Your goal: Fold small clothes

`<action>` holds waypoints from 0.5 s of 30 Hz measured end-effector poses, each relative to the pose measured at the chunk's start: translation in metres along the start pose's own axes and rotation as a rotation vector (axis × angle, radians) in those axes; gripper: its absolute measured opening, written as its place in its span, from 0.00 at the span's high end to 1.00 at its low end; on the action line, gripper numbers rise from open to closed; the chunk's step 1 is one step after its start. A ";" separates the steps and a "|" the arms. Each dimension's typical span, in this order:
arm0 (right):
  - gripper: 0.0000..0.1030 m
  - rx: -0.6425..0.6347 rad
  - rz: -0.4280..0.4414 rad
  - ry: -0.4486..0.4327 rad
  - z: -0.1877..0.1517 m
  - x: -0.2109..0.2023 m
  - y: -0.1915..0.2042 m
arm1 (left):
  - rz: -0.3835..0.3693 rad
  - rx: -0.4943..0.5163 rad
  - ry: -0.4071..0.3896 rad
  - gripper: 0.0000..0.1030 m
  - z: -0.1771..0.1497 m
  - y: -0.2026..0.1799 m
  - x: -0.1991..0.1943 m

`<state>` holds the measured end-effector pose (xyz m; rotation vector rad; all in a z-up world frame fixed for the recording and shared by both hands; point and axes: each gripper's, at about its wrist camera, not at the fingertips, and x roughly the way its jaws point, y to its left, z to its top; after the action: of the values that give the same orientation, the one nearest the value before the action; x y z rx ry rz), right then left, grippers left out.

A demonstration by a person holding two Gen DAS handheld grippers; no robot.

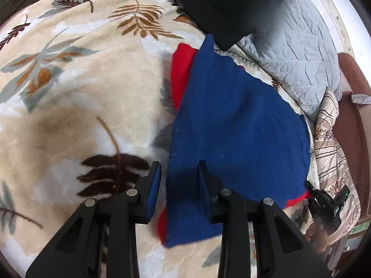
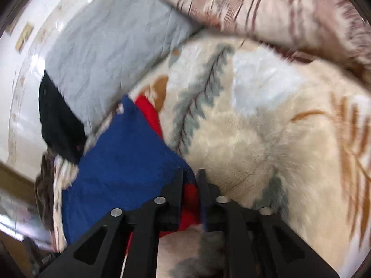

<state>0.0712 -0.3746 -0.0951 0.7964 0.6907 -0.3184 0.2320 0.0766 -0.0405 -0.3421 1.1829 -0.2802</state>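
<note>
Blue garment [image 1: 234,125] with red trim lies on the leaf-print blanket [image 1: 81,92], centre to 3 o'clock in your left view. Left gripper [image 1: 179,173] jaws apart, straddling its 9 o'clock edge, not pinching. Right gripper [image 2: 192,180] clamps the red-trimmed corner.

sweater [image 1: 231,120] on blanket [image 1: 81,92] | pillow [image 1: 301,53] behind | dark garment [image 1: 227,4] overlaps pillow

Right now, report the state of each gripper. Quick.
Left gripper: jaws apart, straddling the edge of the blue-and-red garment, not pressing it.
Right gripper: jaws closed on the garment's red-trimmed corner, holding it.
</note>
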 end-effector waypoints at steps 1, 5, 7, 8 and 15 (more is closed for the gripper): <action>0.79 0.013 0.012 -0.040 -0.002 -0.012 0.007 | -0.022 0.001 -0.009 0.72 0.001 0.001 -0.010; 0.55 0.003 0.190 -0.040 -0.026 -0.037 0.036 | -0.110 0.065 -0.010 0.61 -0.005 -0.004 -0.041; 0.53 -0.003 0.251 0.018 -0.044 -0.034 0.041 | -0.116 0.106 0.013 0.52 -0.014 -0.011 -0.047; 0.53 -0.003 0.267 0.050 -0.053 -0.029 0.041 | -0.115 0.122 0.030 0.52 -0.022 -0.013 -0.047; 0.52 0.145 0.270 0.117 -0.070 -0.007 0.010 | -0.226 -0.013 0.177 0.45 -0.062 -0.005 -0.020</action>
<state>0.0399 -0.3159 -0.1203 1.0406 0.6649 -0.0774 0.1671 0.0726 -0.0427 -0.4712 1.3214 -0.5076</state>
